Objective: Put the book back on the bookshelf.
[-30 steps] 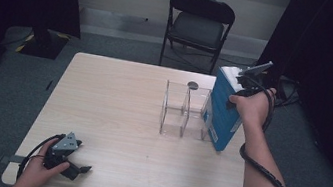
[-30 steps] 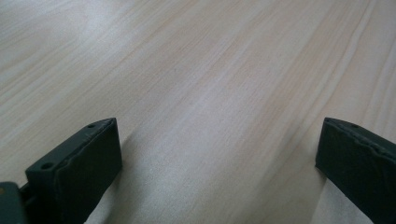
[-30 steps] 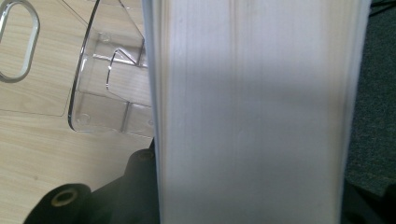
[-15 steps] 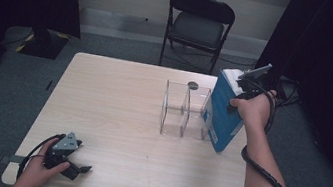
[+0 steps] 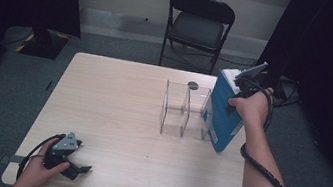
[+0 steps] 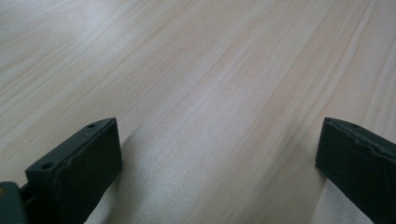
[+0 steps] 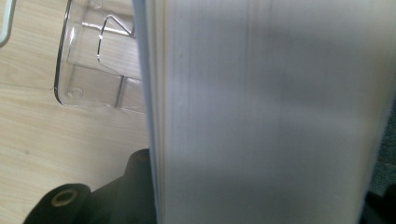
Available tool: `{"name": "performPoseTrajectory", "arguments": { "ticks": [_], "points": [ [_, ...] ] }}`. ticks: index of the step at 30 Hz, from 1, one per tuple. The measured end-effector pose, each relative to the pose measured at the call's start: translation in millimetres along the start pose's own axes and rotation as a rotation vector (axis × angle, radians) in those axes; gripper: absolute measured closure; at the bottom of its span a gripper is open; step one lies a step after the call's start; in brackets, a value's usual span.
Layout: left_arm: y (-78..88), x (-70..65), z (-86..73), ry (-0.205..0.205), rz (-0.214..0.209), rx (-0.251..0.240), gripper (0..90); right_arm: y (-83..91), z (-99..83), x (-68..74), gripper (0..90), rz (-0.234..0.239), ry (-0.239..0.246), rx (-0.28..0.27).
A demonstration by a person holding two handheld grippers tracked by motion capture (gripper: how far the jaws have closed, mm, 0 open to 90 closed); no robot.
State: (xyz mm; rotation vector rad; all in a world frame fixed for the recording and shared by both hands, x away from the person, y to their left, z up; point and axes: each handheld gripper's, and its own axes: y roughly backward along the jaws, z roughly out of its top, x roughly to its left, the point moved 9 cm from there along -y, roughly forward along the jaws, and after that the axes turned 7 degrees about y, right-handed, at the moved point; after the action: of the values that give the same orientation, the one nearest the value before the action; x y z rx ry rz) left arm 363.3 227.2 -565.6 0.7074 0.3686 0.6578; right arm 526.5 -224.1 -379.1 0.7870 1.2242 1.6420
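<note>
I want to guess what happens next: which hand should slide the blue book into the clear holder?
Right. Its claw already grips the thick blue book beside the clear plastic holder; the left claw rests open, far away.

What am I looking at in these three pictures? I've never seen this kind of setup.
A person sits at a wooden table with a hand-held two-jaw claw in each hand. The high view looks down from above; the other two views come from cameras riding on each claw. The left claw rests open on the table near the front corner, with nothing between its jaws. The right claw grips a blue-and-white book, held upright beside a clear plastic rack. A folding chair stands behind.
</note>
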Motion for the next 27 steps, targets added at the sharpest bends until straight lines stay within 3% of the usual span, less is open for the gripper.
{"name": "performPoseTrajectory", "arguments": {
  "ticks": [15, 27],
  "points": [
    [0.1, -0.2, -0.1, 0.002, 0.001, 0.000, 0.0, 2.1, -2.1, -1.4, 61.9, 0.011, -0.023, -0.033],
    [0.6, -0.7, -0.6, -0.001, 0.009, 0.001, 0.0, 7.5, 10.4, -2.5, 61.9, 0.005, -0.065, -0.073]
  ]
}}
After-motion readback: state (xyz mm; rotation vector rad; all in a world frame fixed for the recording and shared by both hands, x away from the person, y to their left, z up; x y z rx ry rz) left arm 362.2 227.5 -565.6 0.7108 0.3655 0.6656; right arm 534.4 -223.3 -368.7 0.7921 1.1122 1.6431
